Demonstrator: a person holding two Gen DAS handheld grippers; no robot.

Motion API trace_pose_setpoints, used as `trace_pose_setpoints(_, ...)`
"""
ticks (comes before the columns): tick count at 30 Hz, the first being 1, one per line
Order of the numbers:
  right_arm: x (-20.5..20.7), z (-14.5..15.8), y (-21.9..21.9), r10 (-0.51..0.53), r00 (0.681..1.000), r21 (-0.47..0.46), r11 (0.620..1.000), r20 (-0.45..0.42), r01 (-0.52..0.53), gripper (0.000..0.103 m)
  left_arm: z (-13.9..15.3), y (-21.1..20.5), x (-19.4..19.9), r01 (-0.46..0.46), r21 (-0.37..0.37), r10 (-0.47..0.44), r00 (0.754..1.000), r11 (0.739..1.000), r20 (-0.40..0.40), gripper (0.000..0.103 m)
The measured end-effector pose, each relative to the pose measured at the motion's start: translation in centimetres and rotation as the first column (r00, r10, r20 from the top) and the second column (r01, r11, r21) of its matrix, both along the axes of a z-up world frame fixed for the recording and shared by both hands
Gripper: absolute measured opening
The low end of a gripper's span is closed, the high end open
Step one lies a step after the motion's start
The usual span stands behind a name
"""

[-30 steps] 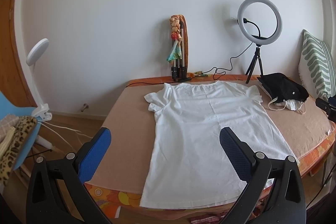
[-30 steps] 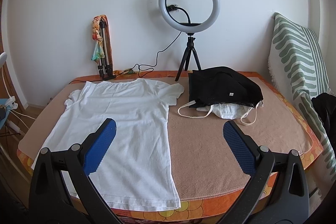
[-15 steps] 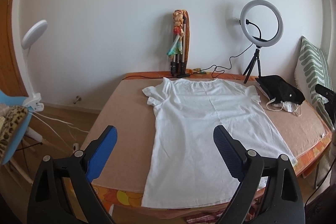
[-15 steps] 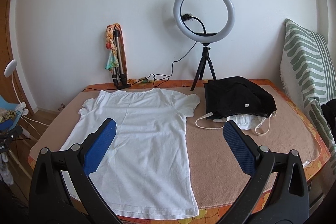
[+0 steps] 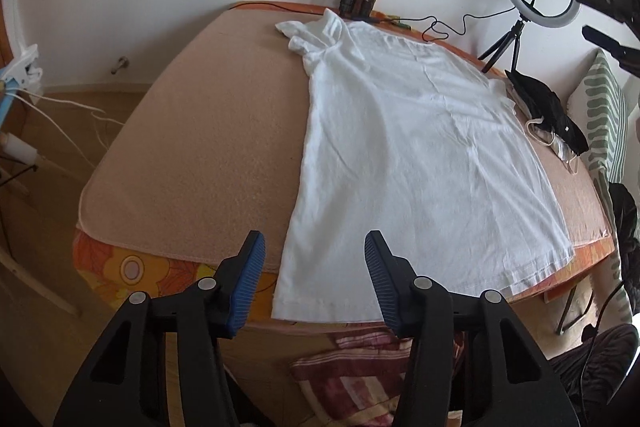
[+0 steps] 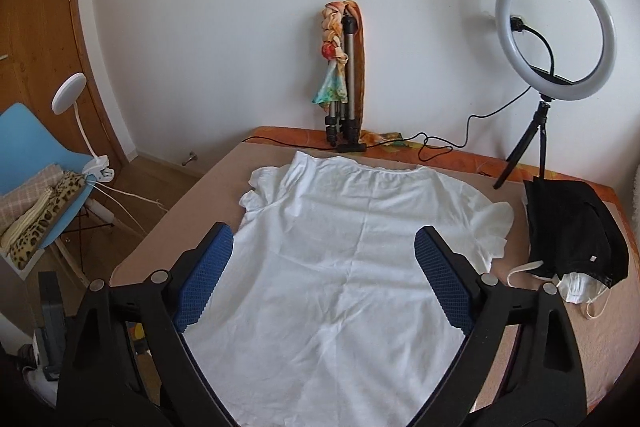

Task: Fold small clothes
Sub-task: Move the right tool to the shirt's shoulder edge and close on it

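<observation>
Above the flat white cotton T-shirt (image 5: 420, 155), both grippers, left (image 5: 314, 283) and right (image 6: 322, 277), have dipped closer, jaws wide, empty, seemingly nearing a first fold.

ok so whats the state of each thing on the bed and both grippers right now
white t-shirt: spread flat, unfolded, hem at the bed's near edge
black garment: folded pile, beside the shirt's sleeve
white mask: partly tucked under the black garment
ring light: upright on its tripod, whether lit cannot be told
folded tripod: upright against the wall
left gripper: open, holding nothing
right gripper: open, holding nothing
</observation>
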State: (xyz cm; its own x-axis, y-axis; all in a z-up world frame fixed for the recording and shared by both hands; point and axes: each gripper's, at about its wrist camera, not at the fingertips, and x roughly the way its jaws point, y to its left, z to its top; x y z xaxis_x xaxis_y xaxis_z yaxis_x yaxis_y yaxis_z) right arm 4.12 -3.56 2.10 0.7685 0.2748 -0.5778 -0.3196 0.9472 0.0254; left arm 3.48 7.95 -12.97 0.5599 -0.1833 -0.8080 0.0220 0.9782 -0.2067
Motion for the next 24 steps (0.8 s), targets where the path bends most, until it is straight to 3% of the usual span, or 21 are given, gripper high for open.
trace_pose_setpoints(3, 2.6, 0.1, 2.7, 0.029, 0.999, -0.001, 1.0, -0.027, -0.029, 0.094, -1.0, 0.9, 0.6, -0.01, -0.042, 0.007, 0.999, 0.999, -0.053, 0.033)
trace_pose_setpoints(10, 9.0, -0.8, 8.7, 0.064, 0.991, -0.01, 0.998, -0.12, -0.066, 0.092, -3.7, 1.6, 1.0, -0.029, -0.044, 0.023, 0.99, 0.999, -0.139, 0.032)
trace_pose_setpoints(14, 13.4, -2.1, 12.3, 0.078, 0.979, -0.041, 0.995, -0.19, -0.087, 0.092, -3.6, 1.3, 1.4, -0.031, -0.012, 0.029, 0.993, 0.999, -0.116, 0.03)
trace_pose_setpoints(21, 21.0, -6.4, 18.8, 0.093, 0.946, -0.083, 0.989, -0.311, -0.124, 0.087, -3.7, 0.9, 1.9, 0.007, -0.039, -0.011, 0.992, 0.999, -0.125, 0.03)
trace_pose_setpoints(24, 23.9, -9.7, 20.8, 0.072, 0.922, -0.095, 0.989, -0.381, -0.117, 0.08, -3.7, 1.2, 2.1, 0.002, -0.041, -0.007, 0.993, 0.999, -0.122, 0.022)
